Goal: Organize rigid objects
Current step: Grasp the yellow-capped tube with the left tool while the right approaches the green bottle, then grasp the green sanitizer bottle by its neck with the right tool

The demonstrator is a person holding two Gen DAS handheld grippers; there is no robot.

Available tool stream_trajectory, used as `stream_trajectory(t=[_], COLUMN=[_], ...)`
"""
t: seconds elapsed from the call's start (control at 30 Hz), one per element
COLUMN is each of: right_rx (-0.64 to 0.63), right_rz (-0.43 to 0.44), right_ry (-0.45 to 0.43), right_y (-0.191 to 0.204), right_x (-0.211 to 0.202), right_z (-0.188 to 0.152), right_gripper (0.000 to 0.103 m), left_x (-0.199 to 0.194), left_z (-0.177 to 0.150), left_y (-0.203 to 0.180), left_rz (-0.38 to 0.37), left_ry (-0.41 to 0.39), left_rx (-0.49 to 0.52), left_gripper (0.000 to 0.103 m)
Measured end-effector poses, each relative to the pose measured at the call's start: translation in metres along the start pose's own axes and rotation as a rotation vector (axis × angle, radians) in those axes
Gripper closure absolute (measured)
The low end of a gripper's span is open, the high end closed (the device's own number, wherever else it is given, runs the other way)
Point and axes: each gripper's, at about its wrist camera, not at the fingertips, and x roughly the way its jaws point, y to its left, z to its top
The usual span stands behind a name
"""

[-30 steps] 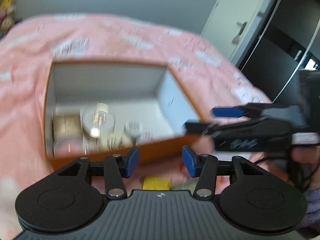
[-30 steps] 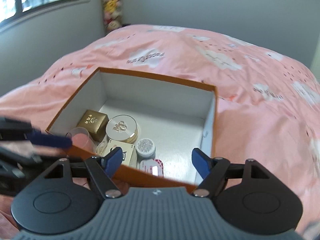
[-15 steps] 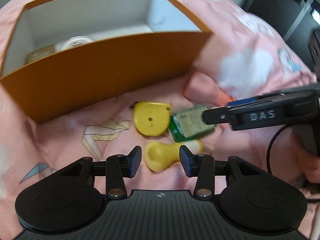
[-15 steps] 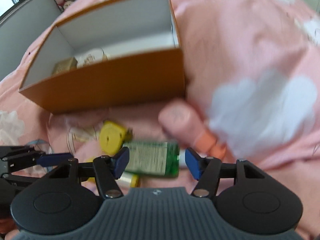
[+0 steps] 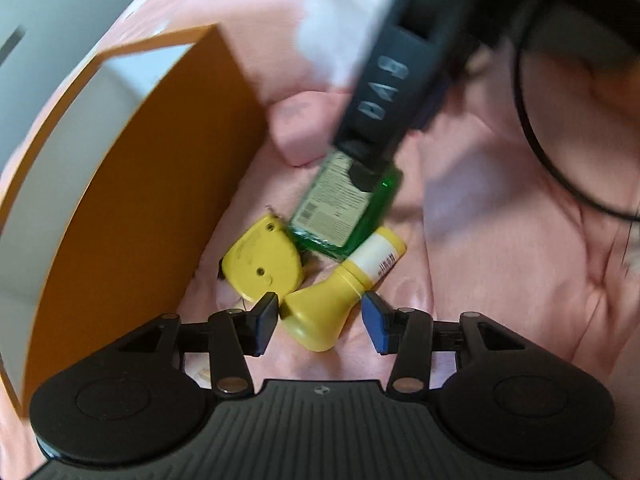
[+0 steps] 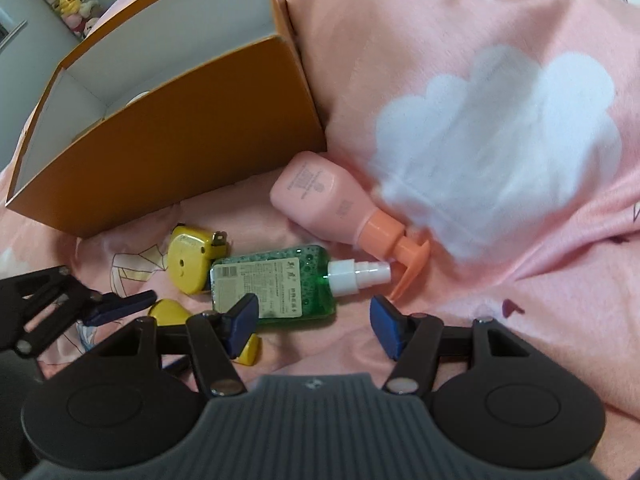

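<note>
"DAS" on right tool (image 5: 380, 92) body; green bottle (image 6: 276, 284) label print unreadable

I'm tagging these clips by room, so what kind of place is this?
Most likely a bedroom: everything lies on a soft pink bedspread with white clouds, rumpled like bedding, and plush toys sit stacked in the far corner. An orange box and toiletry bottles rest directly on the cover.

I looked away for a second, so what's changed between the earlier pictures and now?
Both grippers dropped from over the orange box to the items on the bedspread. The left gripper, jaws opening, straddles the yellow bottle; the right gripper narrowed around the green bottle. Neither is gripped yet. The box and loose items stayed put.
</note>
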Motion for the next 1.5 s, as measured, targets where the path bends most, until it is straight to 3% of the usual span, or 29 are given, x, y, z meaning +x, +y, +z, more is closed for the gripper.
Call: stream_trajectory(t=[0.37,0.47,0.73,0.87,1.0,1.13,1.3,1.5], right_rx=[0.007,0.017,0.042,0.073,0.139,0.188,0.319,0.491], right_rz=[0.024,0.024,0.038,0.055,0.068,0.052,0.051,0.106], right_ry=[0.017,0.02,0.009,0.004,-0.008,0.003,-0.012,-0.003], right_y=[-0.005,-0.007,-0.01,-0.014,-0.022,-0.028,-0.043,-0.067], right_x=[0.003,0.004,0.002,0.001,-0.001,0.003,0.005,0.021], right_z=[0.006,0.007,0.01,0.012,0.014,0.016,0.018,0.021], right_gripper=[0.041,0.041,0.041,0.041,0.052,0.06,0.065,0.064], left_x=[0.014,0.015,0.0,-0.014,-0.026,-0.03,-0.019,-0.013], left_z=[0.008,0.01,0.002,-0.003,-0.011,-0.018,-0.022,-0.023], left_y=[-0.039,-0.042,-0.018,0.007,0.033,0.052,0.071,0.074], left_rz=[0.069,0.043,0.008,-0.012,-0.043,0.0,-0.009,-0.021], left_ry=[0.001,0.007,-0.01,-0.011,-0.036,-0.055,-0.051,-0.023], left_rx=[0.33,0.305,0.048,-0.163,-0.401,-0.563,-0.691,-0.736], left_gripper=[0.047,0.06,0.073,0.076,0.076,0.076,0.076,0.076])
